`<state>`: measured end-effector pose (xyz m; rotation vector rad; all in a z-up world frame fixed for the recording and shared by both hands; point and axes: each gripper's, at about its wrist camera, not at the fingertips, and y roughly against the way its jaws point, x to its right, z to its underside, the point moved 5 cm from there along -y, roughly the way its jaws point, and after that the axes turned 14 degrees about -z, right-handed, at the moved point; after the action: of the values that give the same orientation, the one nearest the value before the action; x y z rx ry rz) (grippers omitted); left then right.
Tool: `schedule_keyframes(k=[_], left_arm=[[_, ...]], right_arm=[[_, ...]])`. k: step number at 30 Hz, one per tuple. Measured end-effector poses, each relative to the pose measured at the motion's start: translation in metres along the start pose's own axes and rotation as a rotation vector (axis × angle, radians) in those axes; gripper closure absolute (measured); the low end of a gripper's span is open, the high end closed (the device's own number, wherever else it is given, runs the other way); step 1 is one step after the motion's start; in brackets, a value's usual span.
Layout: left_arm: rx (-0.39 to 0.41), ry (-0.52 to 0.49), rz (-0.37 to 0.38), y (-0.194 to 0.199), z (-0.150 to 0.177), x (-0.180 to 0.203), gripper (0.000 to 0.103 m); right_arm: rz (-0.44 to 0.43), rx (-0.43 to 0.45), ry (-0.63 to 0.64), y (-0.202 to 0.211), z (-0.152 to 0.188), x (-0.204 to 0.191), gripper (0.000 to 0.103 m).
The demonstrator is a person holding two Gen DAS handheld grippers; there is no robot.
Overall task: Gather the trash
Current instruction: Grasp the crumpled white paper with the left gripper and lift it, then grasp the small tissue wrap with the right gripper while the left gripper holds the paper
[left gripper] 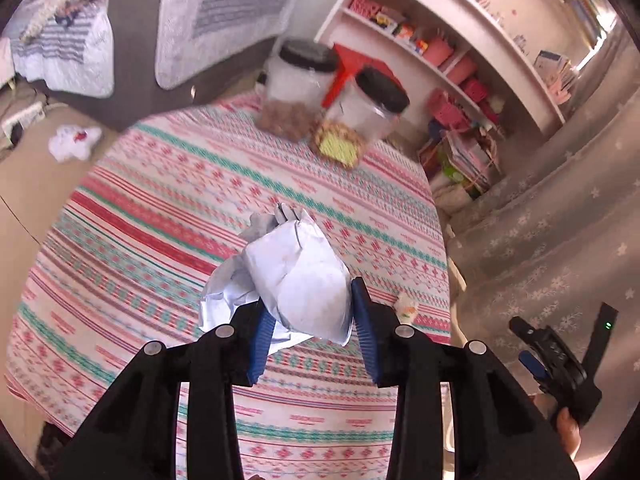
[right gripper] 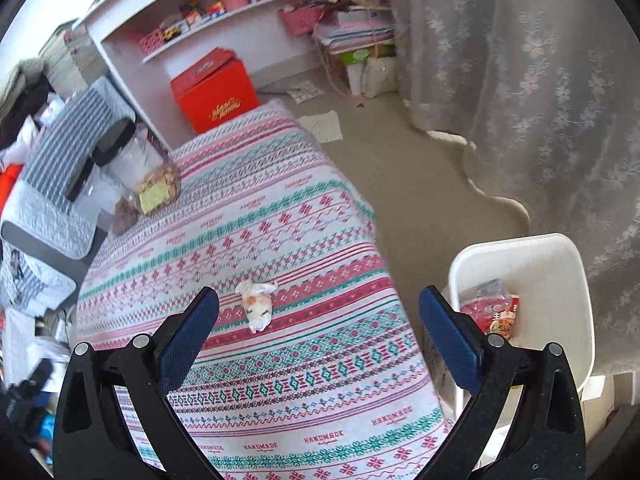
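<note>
My left gripper (left gripper: 310, 320) is shut on a crumpled white paper wad (left gripper: 298, 276) and holds it above the patterned tablecloth (left gripper: 168, 216). A small crumpled wrapper (right gripper: 257, 305) lies on the cloth near the table's right edge; it also shows in the left wrist view (left gripper: 407, 307). My right gripper (right gripper: 318, 334) is open and empty, just above the cloth with the wrapper ahead of its left finger. A white trash bin (right gripper: 568, 264) stands on the floor right of the table, with a red snack packet (right gripper: 490, 308) inside. The right gripper also shows in the left wrist view (left gripper: 532, 354).
Two clear jars with black lids (left gripper: 304, 92) (left gripper: 366, 114) stand at the table's far end. A red box (right gripper: 216, 90) and white shelves (right gripper: 224, 12) are beyond. A lace curtain (right gripper: 520, 80) hangs at right. Crumpled white trash (left gripper: 74, 142) lies on the floor by a sofa (left gripper: 132, 40).
</note>
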<state>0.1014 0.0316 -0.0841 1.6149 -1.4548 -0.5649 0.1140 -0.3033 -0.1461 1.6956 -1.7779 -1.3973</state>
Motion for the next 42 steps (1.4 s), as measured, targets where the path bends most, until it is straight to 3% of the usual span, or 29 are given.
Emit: schedule_keyframes(k=[2,5,8,12,15,16,18,22,25,33,42], left_arm=[[0.094,-0.011,-0.067,0.014,-0.014,-0.021,0.066],[0.176,-0.051,-0.113,0.028,-0.029,-0.038,0.065],[0.219,-0.102,-0.129,0.039,-0.036,-0.045,0.065],[0.21,-0.131,-0.127,0.036,-0.035,-0.054,0.065],[0.189,-0.134,-0.146,0.028,-0.034,-0.062,0.065],[0.185,-0.134,-0.151,0.026,-0.034,-0.065,0.065],[0.183,-0.135,-0.162,0.025,-0.033,-0.071,0.065],[0.183,-0.126,-0.178,0.025,-0.031,-0.083,0.065],[0.175,-0.121,-0.187,0.024,-0.031,-0.089,0.065],[0.191,-0.129,-0.22,0.02,-0.031,-0.084,0.065],[0.23,-0.101,-0.189,0.023,-0.036,-0.069,0.065]], right_arm=[[-0.005,-0.077,0.021,-0.032,0.009,-0.009,0.007],[-0.002,-0.173,0.002,-0.073,0.019,-0.012,0.008],[-0.005,-0.236,0.004,-0.105,0.023,-0.015,0.016],[0.008,-0.285,0.021,-0.132,0.028,-0.02,0.03],[0.016,-0.265,0.038,-0.136,0.027,-0.027,0.029],[0.007,-0.265,0.036,-0.137,0.026,-0.029,0.032],[0.023,-0.259,0.042,-0.14,0.026,-0.033,0.045],[0.047,-0.25,0.061,-0.138,0.028,-0.033,0.049],[0.079,-0.24,0.087,-0.135,0.028,-0.03,0.074],[-0.059,-0.162,0.047,-0.109,0.015,-0.046,0.076],[-0.161,0.1,0.16,-0.013,-0.016,-0.092,0.076]])
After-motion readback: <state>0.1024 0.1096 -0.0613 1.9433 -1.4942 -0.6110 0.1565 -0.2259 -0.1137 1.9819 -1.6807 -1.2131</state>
